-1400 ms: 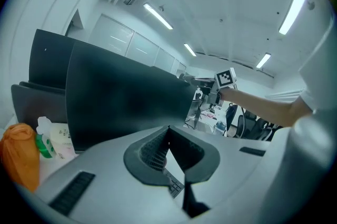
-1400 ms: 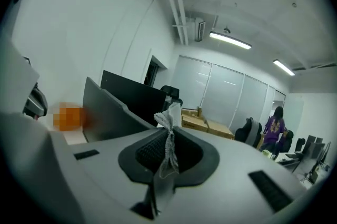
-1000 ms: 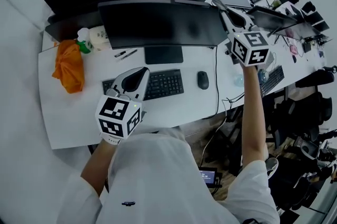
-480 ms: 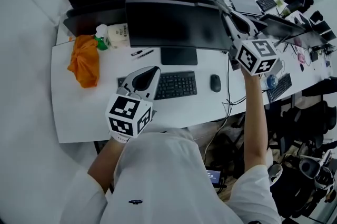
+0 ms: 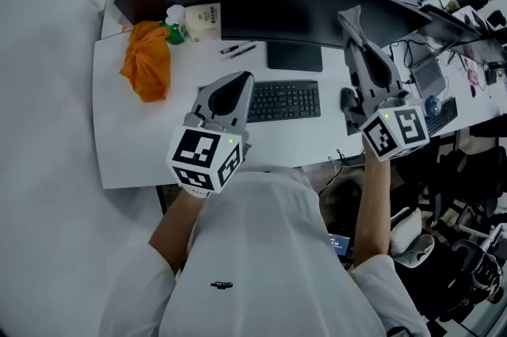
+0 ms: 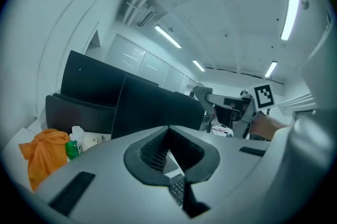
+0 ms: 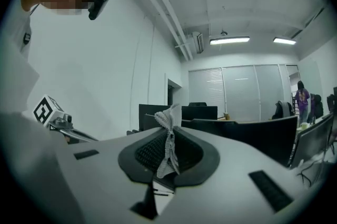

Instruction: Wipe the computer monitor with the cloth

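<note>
Over the last second the right tongs (image 5: pixel 349 13) had come down from the monitor's upper right edge and now stood lower, in front of the right part of the monitor (image 5: pixel 293 2). That suggested one pass along the top was over and a lower stroke, or a pull-back, was under way. The tongs were clamped on the cloth (image 7: pixel 167 146), a thin pale strip standing up past their tips. Whether it touched the screen could not be told, since the right gripper view looked along the monitor, not at it.

The right forearm reached up and forward, with the tongs angled over the table's (image 5: pixel 135 145) right end. The left tongs (image 5: pixel 242 77) hung low and close to the body, closed with nothing between them. Their tips hovered just above the keyboard (image 5: pixel 283 100), and an orange bundle (image 5: pixel 146 58) lay well off to their left.
</note>
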Motion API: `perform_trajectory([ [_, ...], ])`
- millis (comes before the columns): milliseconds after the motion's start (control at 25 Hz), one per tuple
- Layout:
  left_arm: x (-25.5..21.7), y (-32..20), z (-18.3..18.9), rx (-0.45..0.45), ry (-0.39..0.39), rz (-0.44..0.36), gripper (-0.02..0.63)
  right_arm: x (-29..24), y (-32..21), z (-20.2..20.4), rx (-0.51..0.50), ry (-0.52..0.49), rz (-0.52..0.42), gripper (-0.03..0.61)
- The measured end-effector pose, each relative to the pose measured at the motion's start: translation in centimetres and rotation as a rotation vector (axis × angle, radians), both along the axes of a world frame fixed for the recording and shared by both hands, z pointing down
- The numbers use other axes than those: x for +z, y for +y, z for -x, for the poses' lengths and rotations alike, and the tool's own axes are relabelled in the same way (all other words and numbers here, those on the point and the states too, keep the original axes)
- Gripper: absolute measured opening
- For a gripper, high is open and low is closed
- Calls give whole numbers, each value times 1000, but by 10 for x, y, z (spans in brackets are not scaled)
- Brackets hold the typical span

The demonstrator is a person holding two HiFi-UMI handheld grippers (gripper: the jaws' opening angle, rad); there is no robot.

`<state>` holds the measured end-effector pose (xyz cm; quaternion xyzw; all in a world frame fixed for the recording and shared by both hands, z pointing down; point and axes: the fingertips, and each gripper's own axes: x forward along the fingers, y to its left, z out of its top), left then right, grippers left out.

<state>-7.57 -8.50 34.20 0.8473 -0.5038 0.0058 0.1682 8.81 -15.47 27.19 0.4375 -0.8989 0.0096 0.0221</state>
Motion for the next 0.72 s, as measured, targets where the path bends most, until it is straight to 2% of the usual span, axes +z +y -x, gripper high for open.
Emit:
perform_trajectory([
  [200, 2, 15, 7, -31, -15, -22, 18, 19, 46, -11, 73, -68, 46, 37],
  [400, 5, 32, 12, -55, -15, -18, 18, 30, 73, -17, 77, -20, 43, 35],
  [720, 2, 48, 22, -85, -6, -42, 18, 45, 111, -45, 174, -48, 69, 35],
])
